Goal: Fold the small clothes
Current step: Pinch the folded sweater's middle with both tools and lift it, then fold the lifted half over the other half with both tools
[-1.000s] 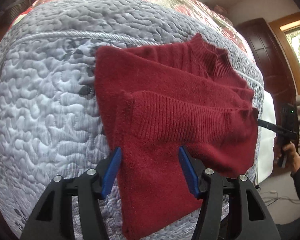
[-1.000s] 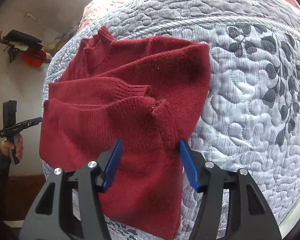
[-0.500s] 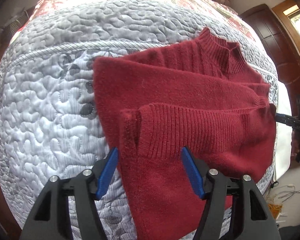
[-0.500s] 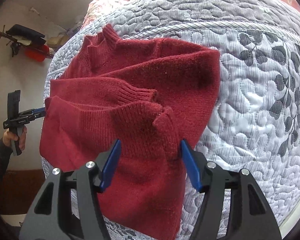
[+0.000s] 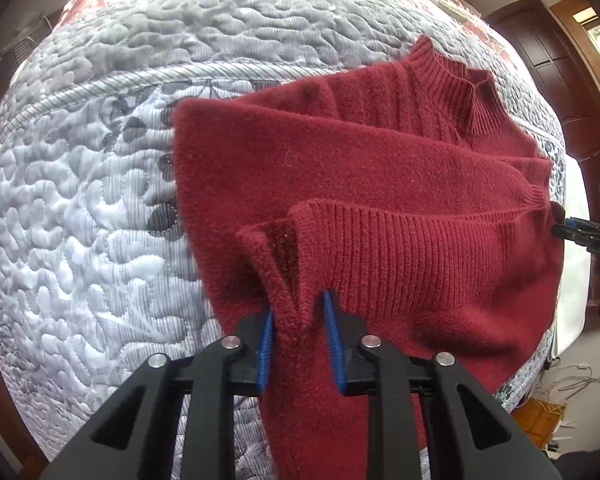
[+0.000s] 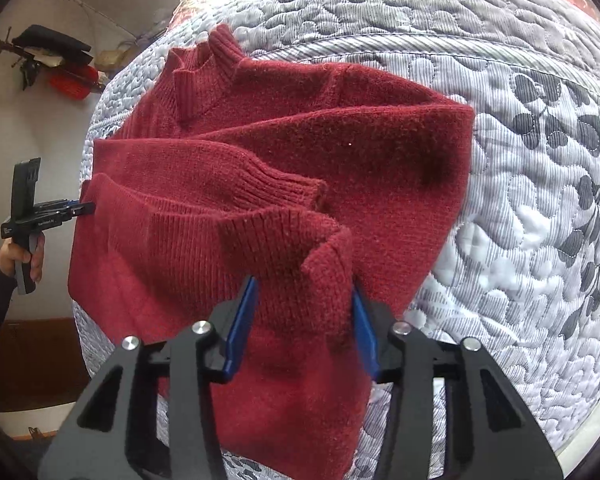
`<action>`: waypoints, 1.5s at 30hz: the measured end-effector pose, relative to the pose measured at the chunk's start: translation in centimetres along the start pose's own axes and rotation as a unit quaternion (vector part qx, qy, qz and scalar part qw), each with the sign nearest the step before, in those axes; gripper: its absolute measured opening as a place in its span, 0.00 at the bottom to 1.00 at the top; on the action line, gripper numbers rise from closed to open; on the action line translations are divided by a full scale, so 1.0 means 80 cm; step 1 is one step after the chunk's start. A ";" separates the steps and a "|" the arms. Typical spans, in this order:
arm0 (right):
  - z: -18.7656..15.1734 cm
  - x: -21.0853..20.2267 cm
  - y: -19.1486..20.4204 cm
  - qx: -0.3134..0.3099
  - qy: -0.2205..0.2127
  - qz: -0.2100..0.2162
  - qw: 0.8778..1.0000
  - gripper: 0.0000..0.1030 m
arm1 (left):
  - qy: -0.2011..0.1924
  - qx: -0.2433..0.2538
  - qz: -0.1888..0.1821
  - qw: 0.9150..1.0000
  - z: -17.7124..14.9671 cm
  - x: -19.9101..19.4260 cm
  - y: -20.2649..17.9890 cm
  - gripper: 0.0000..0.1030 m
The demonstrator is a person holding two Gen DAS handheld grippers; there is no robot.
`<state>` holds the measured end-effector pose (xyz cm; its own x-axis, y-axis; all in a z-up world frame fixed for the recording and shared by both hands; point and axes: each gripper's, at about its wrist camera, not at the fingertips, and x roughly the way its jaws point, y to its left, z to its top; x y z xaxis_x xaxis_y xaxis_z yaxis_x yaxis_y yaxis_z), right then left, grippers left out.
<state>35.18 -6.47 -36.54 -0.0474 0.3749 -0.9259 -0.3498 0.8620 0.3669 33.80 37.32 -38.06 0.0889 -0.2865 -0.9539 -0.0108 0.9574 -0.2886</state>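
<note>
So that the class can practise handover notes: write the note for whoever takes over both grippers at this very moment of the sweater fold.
Left gripper: fingers pinched shut on one corner of the ribbed hem.
Right gripper: fingers bracket the other hem corner and touch the fabric; a firm grip cannot be confirmed.
The red sweater lies on the quilted bedspread, collar at the far end.
Done: a sleeve is folded across the body.
Left: probably secure the right grip, then carry the hem up towards the collar and smooth it.

Grey quilted bedspread [image 5: 80, 208], dark wooden door [image 5: 556, 80], floor cables [image 5: 580, 376].
</note>
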 end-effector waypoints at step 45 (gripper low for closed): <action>0.141 -0.109 -0.031 0.055 -0.138 -0.007 0.989 0.05 | -0.160 -0.035 -0.029 0.986 0.154 -0.118 0.026 0.07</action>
<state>47.04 -8.02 -28.35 0.2192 0.4280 -0.8768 -0.2447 0.8940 0.3753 45.22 42.47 -28.65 0.4010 -0.3043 -0.8640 -0.0639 0.9316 -0.3578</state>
